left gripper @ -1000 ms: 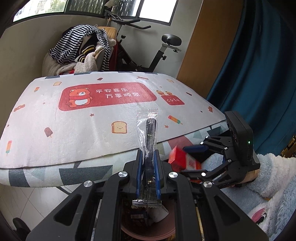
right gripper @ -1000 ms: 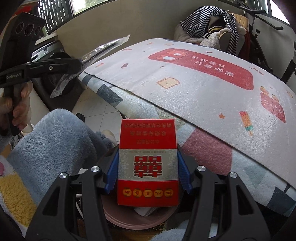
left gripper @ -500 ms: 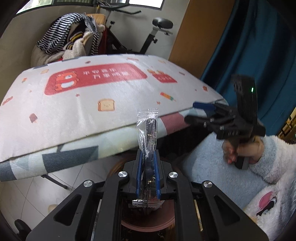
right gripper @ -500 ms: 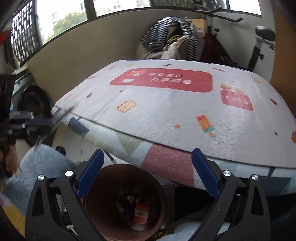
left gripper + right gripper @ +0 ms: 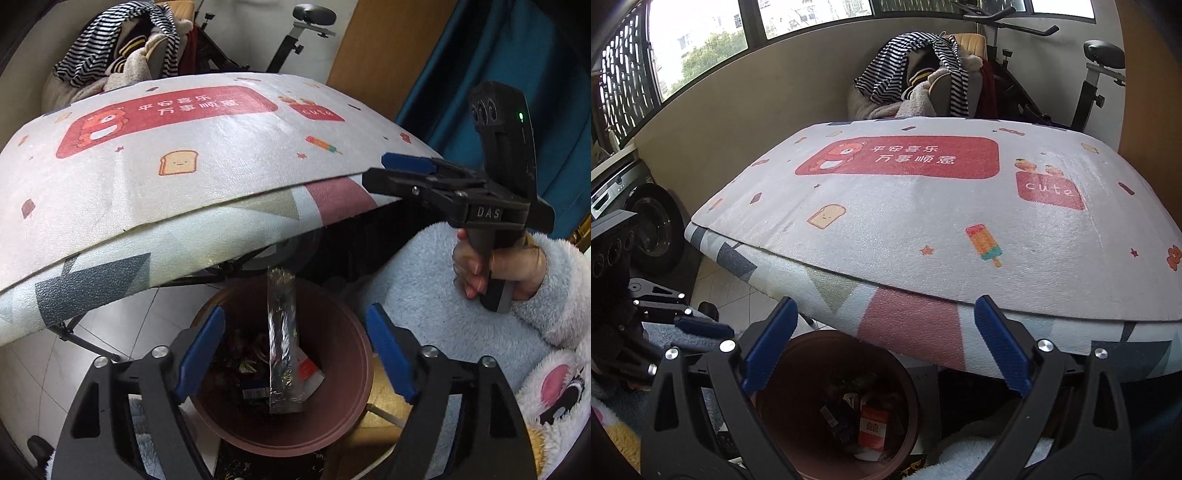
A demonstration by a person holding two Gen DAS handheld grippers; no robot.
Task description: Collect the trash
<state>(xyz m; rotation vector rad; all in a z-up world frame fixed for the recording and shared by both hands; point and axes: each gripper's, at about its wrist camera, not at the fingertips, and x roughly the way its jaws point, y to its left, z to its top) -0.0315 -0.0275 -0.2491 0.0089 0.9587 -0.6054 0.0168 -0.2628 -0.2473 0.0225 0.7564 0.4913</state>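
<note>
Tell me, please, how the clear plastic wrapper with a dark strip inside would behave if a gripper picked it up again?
The clear plastic wrapper with a dark strip inside looks thin, so probably very light. Its glossy film may slip between the blue pads. It stands lengthwise in the brown round bin, so it seems fairly stiff.

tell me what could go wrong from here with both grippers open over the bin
1. The clear wrapper is dropping between the open left gripper fingers; it stands tall in the bin and could lean on the rim or tip out.
2. The bin sits partly under the table edge, so lifting either gripper carelessly could knock the tabletop.
3. The right gripper hangs close beside the left one, so they might bump.
</note>
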